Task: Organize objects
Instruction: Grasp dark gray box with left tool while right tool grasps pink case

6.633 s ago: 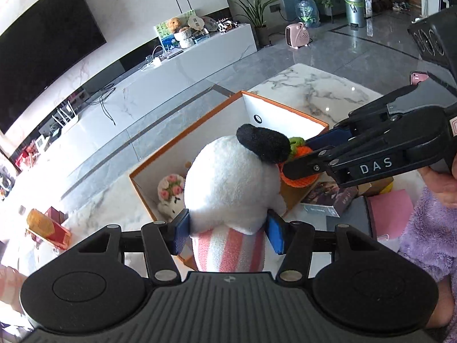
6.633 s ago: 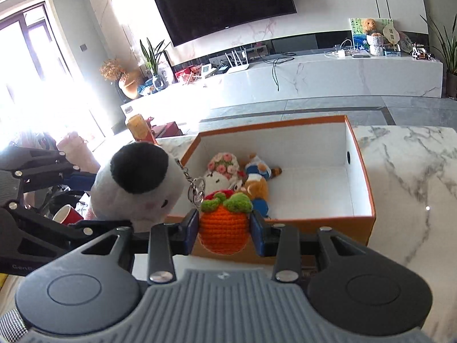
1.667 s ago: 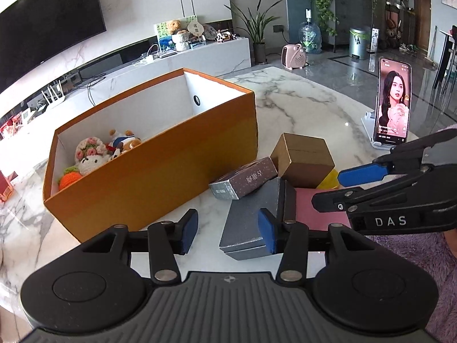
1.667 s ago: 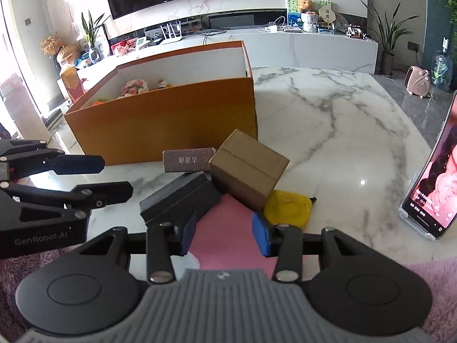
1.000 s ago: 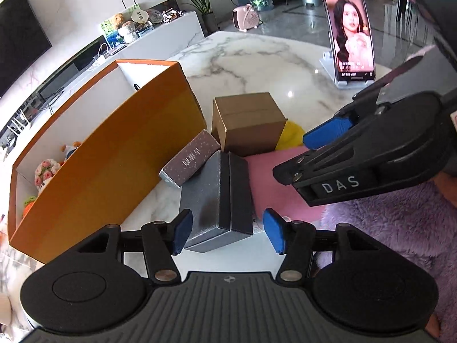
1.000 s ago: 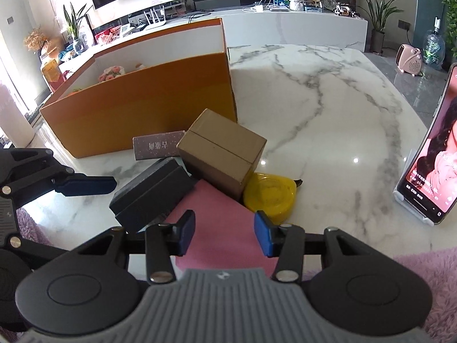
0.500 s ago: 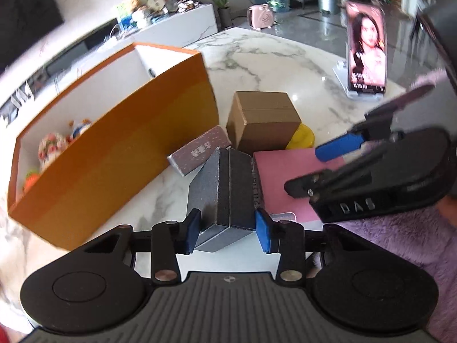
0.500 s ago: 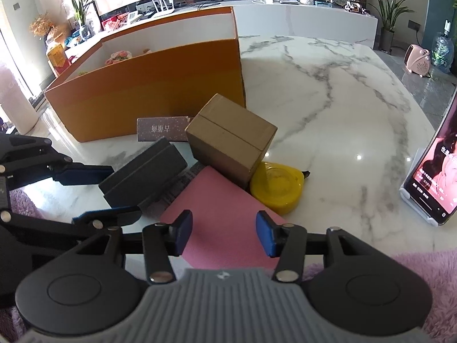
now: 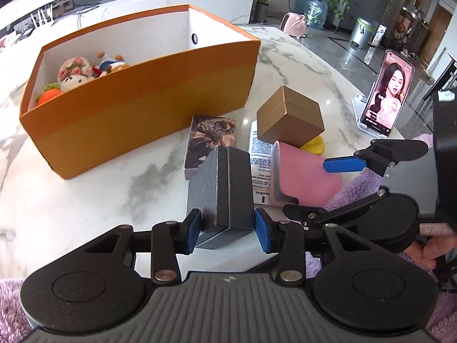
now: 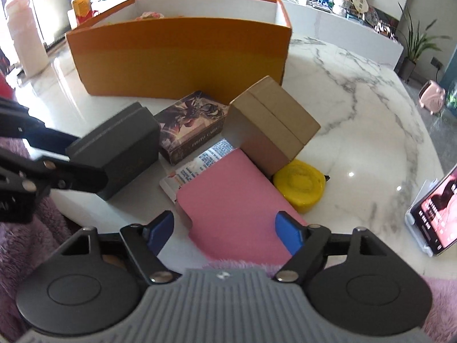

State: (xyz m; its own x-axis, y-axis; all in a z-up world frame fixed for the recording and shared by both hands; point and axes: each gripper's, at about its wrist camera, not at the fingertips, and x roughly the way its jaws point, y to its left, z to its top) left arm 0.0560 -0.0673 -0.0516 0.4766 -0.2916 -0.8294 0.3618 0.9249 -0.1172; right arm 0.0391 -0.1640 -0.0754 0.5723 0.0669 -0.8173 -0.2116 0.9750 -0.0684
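Note:
My left gripper point(image 9: 227, 233) is shut on a dark grey box point(image 9: 222, 188), its blue pads pressed on the two long sides near the box's end. The right wrist view shows that grey box point(image 10: 120, 154) tilted up at the table's near edge. A flat pink box point(image 10: 237, 208) lies on a white printed packet point(image 10: 197, 163). My right gripper point(image 10: 224, 234) hovers over the pink box's near end; its jaws are opening and the pads stand off the box's sides. An orange box point(image 9: 142, 97) behind holds several plush toys point(image 9: 77, 74).
A picture-printed card box point(image 10: 191, 125) lies flat between the grey box and a brown cardboard box point(image 10: 271, 131). A yellow round object point(image 10: 300, 185) sits under the brown box's corner. A phone on a stand point(image 9: 385, 94) is at the right. Purple fleece sleeves border the near edge.
The left jaws closed onto the grey box and tipped it up. The card box now lies with its picture face up. The right jaws spread wider over the pink box.

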